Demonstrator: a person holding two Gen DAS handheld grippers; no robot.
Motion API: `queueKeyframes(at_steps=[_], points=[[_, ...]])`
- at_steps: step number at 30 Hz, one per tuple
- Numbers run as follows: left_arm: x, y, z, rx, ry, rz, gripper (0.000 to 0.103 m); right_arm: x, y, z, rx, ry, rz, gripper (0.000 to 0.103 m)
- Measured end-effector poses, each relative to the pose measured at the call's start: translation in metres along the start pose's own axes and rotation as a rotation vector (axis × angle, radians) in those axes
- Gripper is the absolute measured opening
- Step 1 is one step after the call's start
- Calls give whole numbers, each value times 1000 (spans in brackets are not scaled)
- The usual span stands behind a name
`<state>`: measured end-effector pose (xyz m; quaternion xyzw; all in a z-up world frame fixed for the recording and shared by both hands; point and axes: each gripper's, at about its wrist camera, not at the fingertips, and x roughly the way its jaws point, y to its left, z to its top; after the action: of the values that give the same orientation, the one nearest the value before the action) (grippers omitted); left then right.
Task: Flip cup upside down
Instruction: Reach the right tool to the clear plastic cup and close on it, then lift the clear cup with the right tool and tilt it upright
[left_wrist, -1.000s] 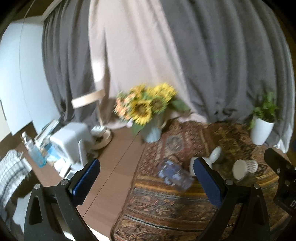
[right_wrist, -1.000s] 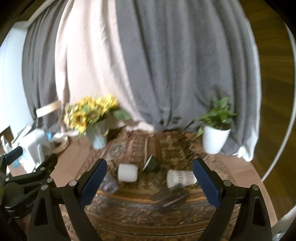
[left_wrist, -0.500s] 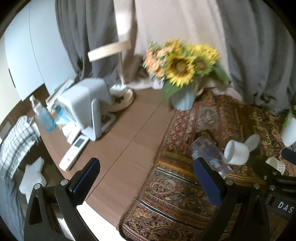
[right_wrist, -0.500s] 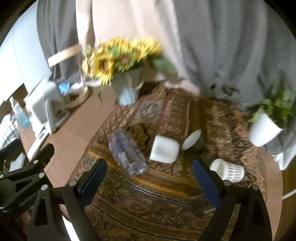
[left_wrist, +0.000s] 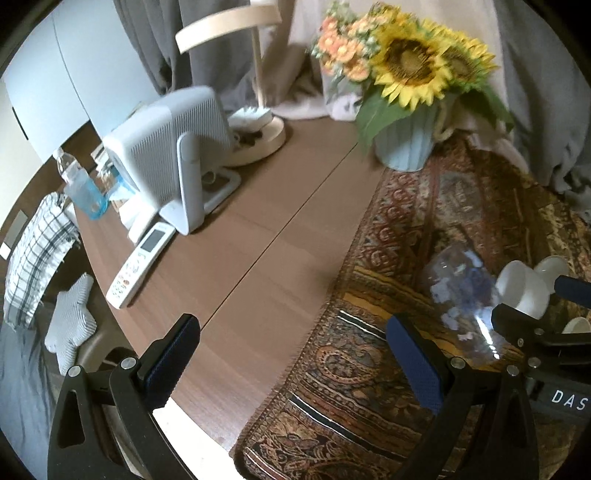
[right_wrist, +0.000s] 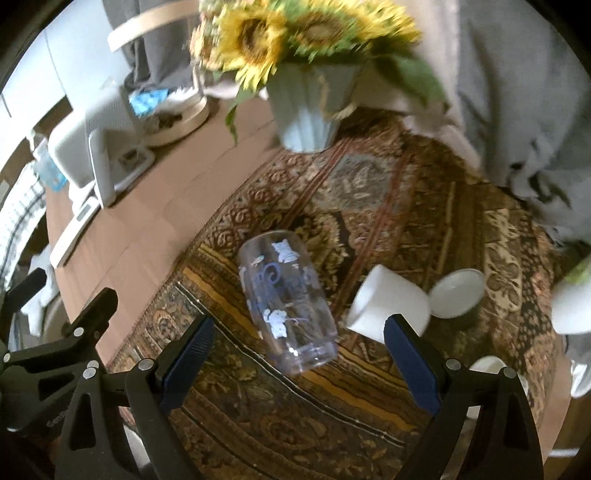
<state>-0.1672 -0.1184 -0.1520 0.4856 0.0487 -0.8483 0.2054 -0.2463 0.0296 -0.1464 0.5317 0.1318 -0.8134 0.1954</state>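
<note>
A clear plastic cup with blue and white print (right_wrist: 288, 306) lies on its side on the patterned rug (right_wrist: 424, 229), its mouth toward me. It also shows in the left wrist view (left_wrist: 461, 295). A white cup (right_wrist: 388, 304) lies on its side right of it, beside a dark cup with a white inside (right_wrist: 458, 293). My right gripper (right_wrist: 299, 358) is open and empty, just above the clear cup's near end. My left gripper (left_wrist: 291, 358) is open and empty over the rug's left edge and the wooden table (left_wrist: 258, 221).
A blue vase of sunflowers (right_wrist: 306, 107) stands at the back of the rug. A white fan heater (left_wrist: 166, 155), a remote (left_wrist: 140, 266), a lamp base (left_wrist: 258, 136) and a water bottle (left_wrist: 79, 188) sit on the table's left. Another white cup's rim (right_wrist: 491, 365) is near right.
Both grippers have tilted down and moved closer to the table. The clear cup now lies between my right gripper's fingers in view. Both stayed open.
</note>
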Motion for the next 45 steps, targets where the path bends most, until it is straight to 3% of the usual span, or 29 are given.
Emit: queueKeyframes(at_steps=[10, 20, 25, 28, 37, 41, 45], points=[[45, -5, -1, -6, 101, 16, 103, 54, 4, 19, -76, 159, 11, 92], [74, -6, 2, -2, 162, 17, 103, 86, 8, 26, -100, 236, 10, 89], [80, -5, 1, -8, 174, 0, 103, 97, 13, 22, -100, 270, 28, 82], [81, -6, 1, 5, 172, -4, 103, 97, 15, 19, -96, 265, 1, 75], [69, -9, 9, 95, 130, -36, 103, 75, 9, 12, 18, 238, 18, 74], [59, -11, 14, 157, 98, -79, 103, 50, 2, -1, 150, 209, 30, 74], [53, -15, 17, 221, 68, -103, 103, 28, -4, -20, 268, 153, -17, 73]])
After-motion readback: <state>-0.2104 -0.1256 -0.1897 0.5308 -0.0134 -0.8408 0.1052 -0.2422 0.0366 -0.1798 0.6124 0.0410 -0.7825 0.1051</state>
